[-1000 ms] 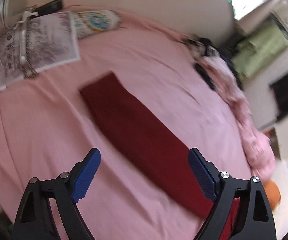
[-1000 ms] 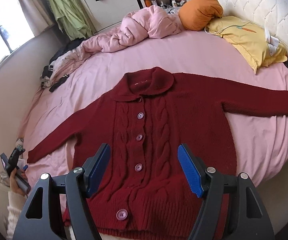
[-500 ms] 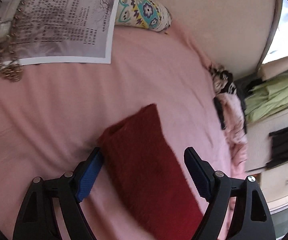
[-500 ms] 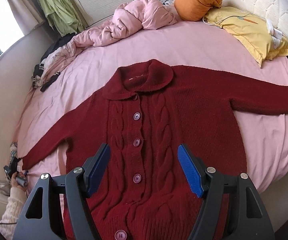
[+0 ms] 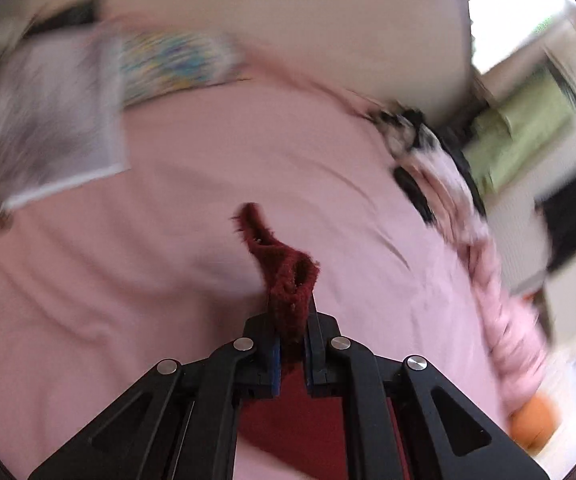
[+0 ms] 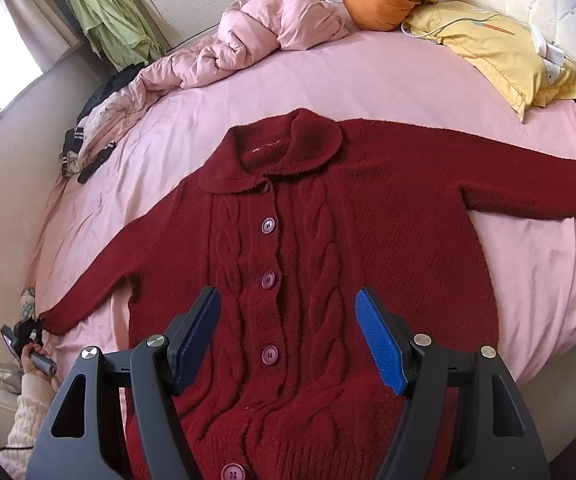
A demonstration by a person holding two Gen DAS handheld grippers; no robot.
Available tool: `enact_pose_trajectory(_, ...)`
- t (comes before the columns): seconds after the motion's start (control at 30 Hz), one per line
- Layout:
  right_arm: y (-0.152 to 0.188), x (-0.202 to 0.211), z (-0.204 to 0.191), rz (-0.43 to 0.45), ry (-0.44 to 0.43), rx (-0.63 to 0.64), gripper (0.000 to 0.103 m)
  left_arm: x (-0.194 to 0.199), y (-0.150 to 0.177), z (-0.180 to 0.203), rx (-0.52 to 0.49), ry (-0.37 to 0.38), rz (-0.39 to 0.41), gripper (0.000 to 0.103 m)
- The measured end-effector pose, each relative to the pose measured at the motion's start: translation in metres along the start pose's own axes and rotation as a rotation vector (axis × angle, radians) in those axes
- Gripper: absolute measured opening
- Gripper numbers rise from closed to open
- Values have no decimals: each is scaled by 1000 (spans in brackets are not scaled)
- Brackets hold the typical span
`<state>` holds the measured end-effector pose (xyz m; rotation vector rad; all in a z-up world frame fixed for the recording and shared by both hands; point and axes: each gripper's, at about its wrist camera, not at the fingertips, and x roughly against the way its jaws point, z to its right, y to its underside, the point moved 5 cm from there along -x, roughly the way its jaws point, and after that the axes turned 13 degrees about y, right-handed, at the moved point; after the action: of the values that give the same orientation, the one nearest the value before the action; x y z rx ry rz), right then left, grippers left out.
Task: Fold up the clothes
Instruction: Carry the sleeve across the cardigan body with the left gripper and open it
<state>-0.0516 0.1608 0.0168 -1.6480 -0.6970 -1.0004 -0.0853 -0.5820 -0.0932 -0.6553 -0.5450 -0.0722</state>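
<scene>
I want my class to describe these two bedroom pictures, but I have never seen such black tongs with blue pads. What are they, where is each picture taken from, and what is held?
No robot here: a person holds a two-finger gripper in each hand, with a wide-angle camera on each looking along its fingers. The blurred picture comes from the left gripper; it is shut on the cuff of the sleeve of a dark red cardigan. The sharp picture comes from the right gripper, which hangs open over the cardigan's buttoned front and holds nothing. The cardigan lies spread flat on a pink bed sheet, sleeves out. At that picture's left edge you can see the person's hand gripping the other tool.
</scene>
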Motion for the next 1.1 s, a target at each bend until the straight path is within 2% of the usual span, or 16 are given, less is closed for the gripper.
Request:
enact_pose_trajectory(0.1,-2,-1,7,5,-7,-15,70,-13,16,78,-192,21,-17,9)
enact_pose_trajectory(0.27,-5,-2,26,8,-17,-53,70,-42,99,233,-407,224,-149,9)
enact_pose_trajectory(0.5,-13,2,69,21,0,-97,70,-66,292,434,-539,545,-416,9)
enact_pose_trajectory(0.63,-23,7,104,46,30,-125,70,-61,414,514,-596,660,-579,9)
enact_pose_trajectory(0.77,-28,9,142,48,66,-172,70,-57,514,558,-686,703,-710,9)
enact_pose_trajectory(0.87,-30,8,167,47,90,-201,70,-65,567,559,-733,664,-795,9)
enact_pose_trajectory(0.97,-28,4,184,41,99,-228,70,-68,595,548,-736,648,-838,9)
enact_pose_trajectory(1.1,-26,-5,197,19,91,-265,70,-52,605,543,-714,699,-861,9)
